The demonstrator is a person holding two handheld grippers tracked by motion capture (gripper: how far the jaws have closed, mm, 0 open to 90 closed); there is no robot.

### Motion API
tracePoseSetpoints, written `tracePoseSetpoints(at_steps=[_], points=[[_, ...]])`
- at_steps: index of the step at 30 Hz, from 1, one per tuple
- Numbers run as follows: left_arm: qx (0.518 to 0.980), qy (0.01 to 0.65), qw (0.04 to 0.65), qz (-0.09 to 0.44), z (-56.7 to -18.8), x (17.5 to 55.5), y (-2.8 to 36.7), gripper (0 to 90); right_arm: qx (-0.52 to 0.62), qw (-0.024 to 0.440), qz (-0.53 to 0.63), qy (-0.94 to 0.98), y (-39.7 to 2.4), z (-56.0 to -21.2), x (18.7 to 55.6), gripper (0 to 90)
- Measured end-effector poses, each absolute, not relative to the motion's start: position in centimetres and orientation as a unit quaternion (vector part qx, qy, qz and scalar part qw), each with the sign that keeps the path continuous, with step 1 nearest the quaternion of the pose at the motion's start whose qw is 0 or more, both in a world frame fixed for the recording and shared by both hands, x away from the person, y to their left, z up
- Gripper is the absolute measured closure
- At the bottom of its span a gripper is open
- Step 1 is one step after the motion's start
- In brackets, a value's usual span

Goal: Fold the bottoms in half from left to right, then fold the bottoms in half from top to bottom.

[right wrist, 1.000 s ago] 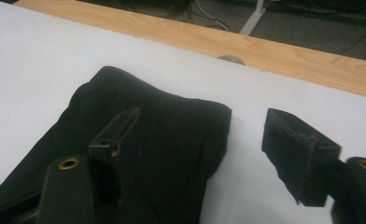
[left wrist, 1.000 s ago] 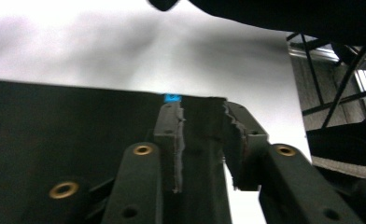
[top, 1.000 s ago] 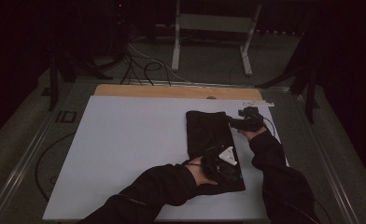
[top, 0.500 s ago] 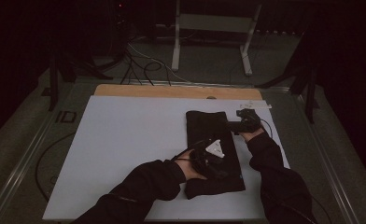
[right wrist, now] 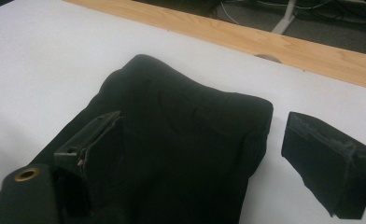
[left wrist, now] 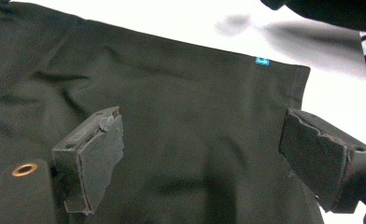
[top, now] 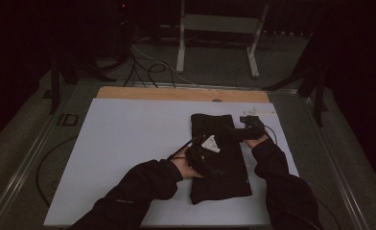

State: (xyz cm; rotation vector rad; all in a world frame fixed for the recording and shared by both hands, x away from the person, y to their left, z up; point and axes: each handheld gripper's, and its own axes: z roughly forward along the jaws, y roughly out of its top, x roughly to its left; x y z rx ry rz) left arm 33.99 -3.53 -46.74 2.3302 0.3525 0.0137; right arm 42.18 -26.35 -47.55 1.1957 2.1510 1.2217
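A black folded garment lies flat on the right half of the white table top. My left gripper hovers over its middle. In the left gripper view the gripper is open above the dark cloth; its jaws have just been opening, with nothing pinched between them. A small blue tag sits near the hem. My right gripper is at the garment's far right corner. In its own view it is open, having widened within the last second, one jaw over the cloth and the other over bare table.
A wooden strip runs along the table's far edge, also seen as the wooden strip. A white frame stand and cables are on the floor beyond. Bare white table spreads to the left of the garment.
My left hand has slid leftward across the garment, toward its middle. The right hand and the garment have stayed where they were.
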Motion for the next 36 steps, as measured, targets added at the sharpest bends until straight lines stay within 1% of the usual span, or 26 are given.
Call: tracePoseSetpoints(at_steps=[1,5,9,11,22,36], points=[[0.913,0.141,0.384,0.004,-46.8,34.1,-3.4,7.6,0.426,0.195,0.436,0.768,-26.3,-47.6,42.2,13.1],[0.908,0.156,0.390,0.002,-47.0,34.7,-2.7,3.6,0.427,0.194,0.437,0.768,-26.4,-47.7,42.0,13.2],[0.900,0.174,0.400,0.008,-47.1,35.3,-2.1,3.4,0.427,0.193,0.435,0.769,-26.5,-47.9,42.0,13.3],[0.893,0.199,0.402,0.017,-47.2,36.0,-1.4,2.7,0.427,0.192,0.434,0.769,-26.6,-48.1,42.1,13.4],[0.869,0.273,0.411,0.041,-47.1,38.6,0.9,1.8,0.430,0.193,0.432,0.769,-26.8,-48.4,42.1,13.6],[0.843,0.319,0.430,0.047,-46.8,41.5,2.4,1.6,0.428,0.199,0.431,0.769,-27.0,-48.2,42.2,13.5]])
